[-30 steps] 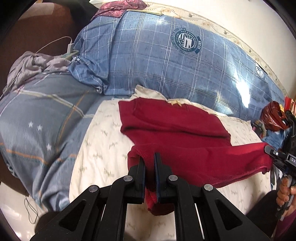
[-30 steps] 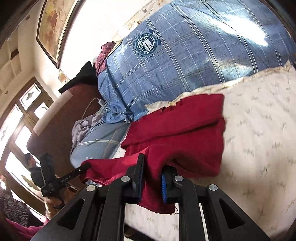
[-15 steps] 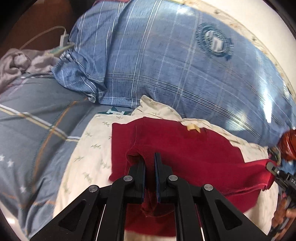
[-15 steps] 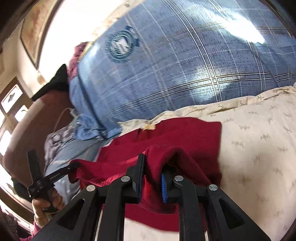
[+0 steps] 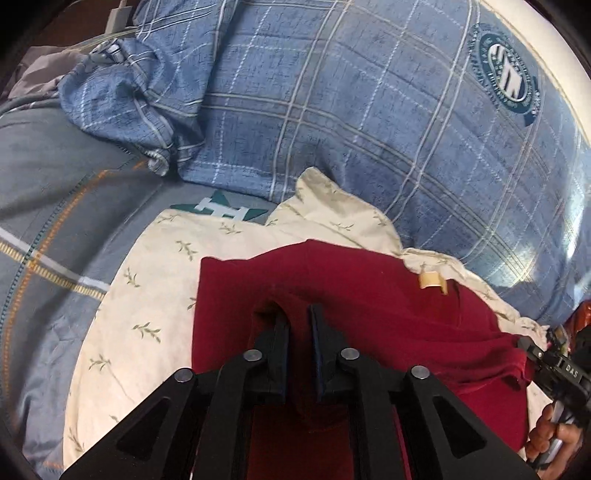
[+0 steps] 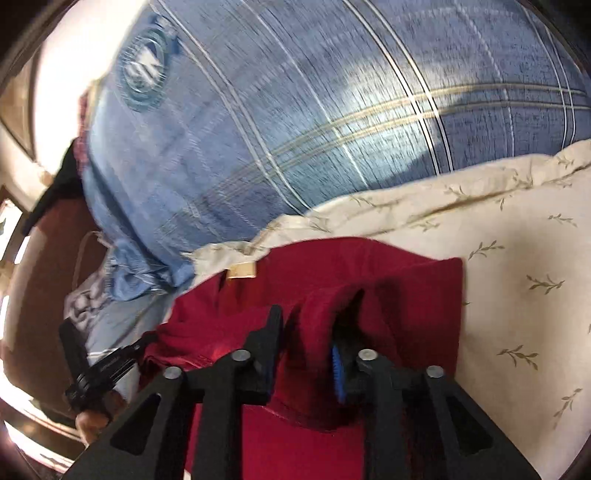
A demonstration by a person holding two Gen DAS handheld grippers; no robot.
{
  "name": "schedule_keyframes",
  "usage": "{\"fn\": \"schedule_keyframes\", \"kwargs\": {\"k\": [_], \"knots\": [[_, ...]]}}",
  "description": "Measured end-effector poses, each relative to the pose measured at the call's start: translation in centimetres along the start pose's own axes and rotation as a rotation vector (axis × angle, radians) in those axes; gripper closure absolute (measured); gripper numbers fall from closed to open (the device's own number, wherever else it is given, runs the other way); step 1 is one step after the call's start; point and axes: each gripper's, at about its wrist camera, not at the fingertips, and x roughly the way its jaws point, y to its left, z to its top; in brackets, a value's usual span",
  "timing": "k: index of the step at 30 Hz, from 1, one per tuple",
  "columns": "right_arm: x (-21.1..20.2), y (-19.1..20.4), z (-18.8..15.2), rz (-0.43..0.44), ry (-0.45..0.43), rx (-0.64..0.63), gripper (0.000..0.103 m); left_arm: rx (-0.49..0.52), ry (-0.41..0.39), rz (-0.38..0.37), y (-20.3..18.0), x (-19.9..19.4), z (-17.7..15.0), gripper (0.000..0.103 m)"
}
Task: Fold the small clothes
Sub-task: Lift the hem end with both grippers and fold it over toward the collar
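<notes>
A dark red garment (image 5: 369, 314) lies on a cream leaf-print sheet (image 5: 155, 295), with a tan neck label (image 5: 430, 282) at its far edge. My left gripper (image 5: 298, 314) is shut on a fold of the red garment near its left side. In the right wrist view my right gripper (image 6: 314, 317) is shut on another fold of the red garment (image 6: 406, 295) near its right side, the jaws held apart by bunched cloth. The label also shows in the right wrist view (image 6: 242, 269). The other gripper shows at each view's edge.
A big blue plaid pillow (image 5: 351, 110) with a round badge rises just behind the garment. A grey-blue quilt (image 5: 48, 206) lies to the left, with a white charger cable (image 5: 118, 22) behind it. The cream sheet (image 6: 517, 295) extends to the right.
Both grippers have carried the near edge of the red garment forward toward the pillow, folding it over the far half. The label is now much closer.
</notes>
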Motion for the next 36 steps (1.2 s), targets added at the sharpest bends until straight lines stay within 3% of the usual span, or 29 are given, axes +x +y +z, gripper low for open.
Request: {"fn": "schedule_keyframes", "kwargs": {"k": [1,2,4,5,6,7,11,15,16,20,21,24,27,28,31,34,35,36], "knots": [[-0.9,0.1,-0.1,-0.012,-0.021,-0.014,0.051,0.002,-0.005,-0.021,0.0,-0.2,0.2,0.083],[-2.4,0.2,-0.5,-0.042,-0.060,-0.038,0.046,-0.002,-0.016,-0.037,0.2,-0.6,0.4,0.078],[-4.8,0.4,-1.2,-0.058,-0.116,-0.072,0.046,-0.023,-0.065,-0.039,0.8,-1.6,0.7,0.051],[-5.8,0.5,-1.7,-0.048,-0.121,-0.088,0.046,-0.033,-0.101,-0.033,1.2,-2.5,0.7,0.033],[-6.1,0.8,-2.0,-0.045,-0.110,-0.101,0.047,-0.049,-0.146,-0.032,1.6,-3.1,0.7,0.031],[-6.0,1.4,-2.5,-0.057,-0.075,-0.139,0.049,-0.061,-0.170,-0.032,1.9,-3.5,0.9,0.031],[-2.5,4.1,-3.3,-0.105,0.019,-0.265,0.056,-0.079,-0.132,-0.016,2.6,-2.3,0.8,0.032],[3.0,6.3,-0.9,-0.149,0.043,-0.299,0.056,-0.079,-0.099,0.041,3.1,-1.1,1.0,0.032],[4.1,6.3,-0.5,-0.175,0.044,-0.291,0.056,-0.078,-0.094,0.058,3.4,-0.7,1.1,0.032],[8.2,4.8,2.1,-0.429,-0.036,-0.233,0.056,-0.088,-0.090,0.089,3.6,-1.0,1.2,0.032],[8.5,3.9,2.4,-0.433,-0.036,-0.193,0.056,-0.092,-0.095,0.098,3.8,-1.1,1.3,0.032],[7.7,2.9,2.5,-0.382,-0.032,-0.137,0.056,-0.106,-0.108,0.113,4.4,-1.5,1.5,0.032],[4.7,3.9,1.7,-0.357,-0.055,-0.184,0.054,-0.104,-0.107,0.094,4.5,-2.0,1.3,0.032],[3.4,4.0,1.3,-0.344,-0.074,-0.197,0.049,-0.097,-0.109,0.092,4.4,-2.2,1.2,0.032],[0.4,3.5,0.4,-0.362,-0.134,-0.217,0.045,-0.066,-0.099,0.065,4.1,-2.9,0.3,0.031],[2.1,1.3,0.3,-0.503,-0.040,-0.226,0.047,-0.012,-0.085,0.041,3.3,-3.4,-0.6,0.031],[2.8,-0.1,0.3,-0.501,0.012,-0.180,0.048,0.006,-0.075,0.033,3.1,-3.6,-1.1,0.031],[2.4,-0.7,0.2,-0.464,0.003,-0.138,0.048,0.017,-0.065,0.027,3.0,-3.9,-1.4,0.031]]}}
